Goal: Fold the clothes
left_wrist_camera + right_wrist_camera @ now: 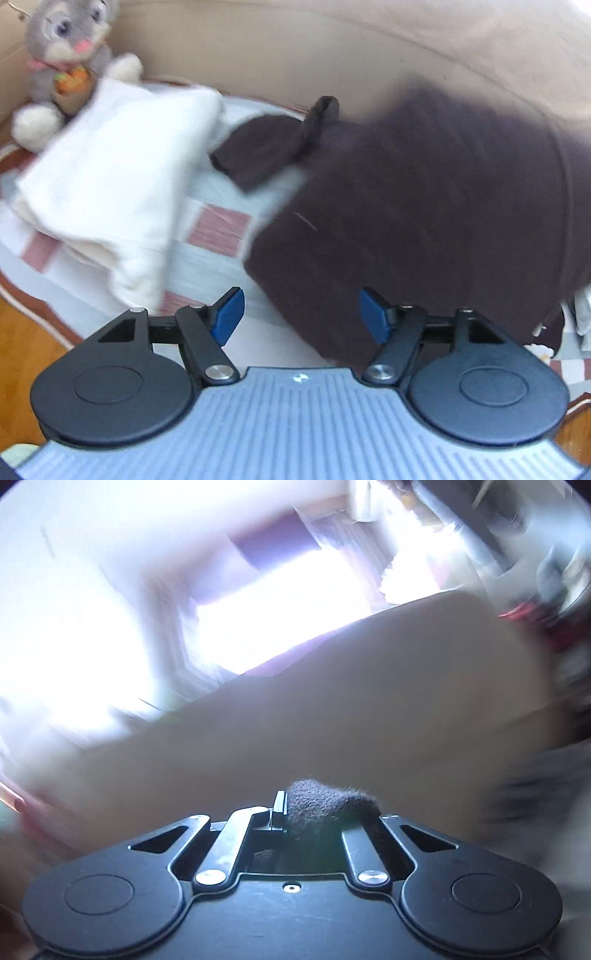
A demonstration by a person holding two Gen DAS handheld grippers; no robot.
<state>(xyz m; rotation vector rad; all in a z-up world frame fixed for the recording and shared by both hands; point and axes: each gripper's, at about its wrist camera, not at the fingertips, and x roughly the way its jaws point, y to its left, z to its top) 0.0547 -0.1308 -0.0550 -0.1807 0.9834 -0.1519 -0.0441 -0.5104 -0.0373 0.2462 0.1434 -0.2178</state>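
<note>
The dark brown garment [424, 206] fills the centre and right of the left wrist view, part of it lifted and blurred toward the upper right, with a narrow band or sleeve end [317, 122] sticking up at upper centre. It looks like soft, light knit cloth that drapes and sags, so it will likely follow whichever corner is pulled and crumple if taken mid-panel; an edge, hem or corner seems the best hold. The left gripper [299, 314] hangs over the garment's near edge with its blue pads [229, 314] spread apart and nothing between them. In the right wrist view the right gripper [295, 816] is nearly closed, pinching a tuft of dark fuzzy cloth [325, 805], probably the same garment, though blur hides the rest. A folded white garment [114, 166] lies at left, touching a grey stuffed rabbit [70, 48] in the upper left corner. The surface is a bed with a pale blue, white and dusty pink checked cover [221, 229], soft enough to yield under pressure. A beige padded headboard [258, 44] runs along the top; wooden floor [26, 354] shows at lower left.
</note>
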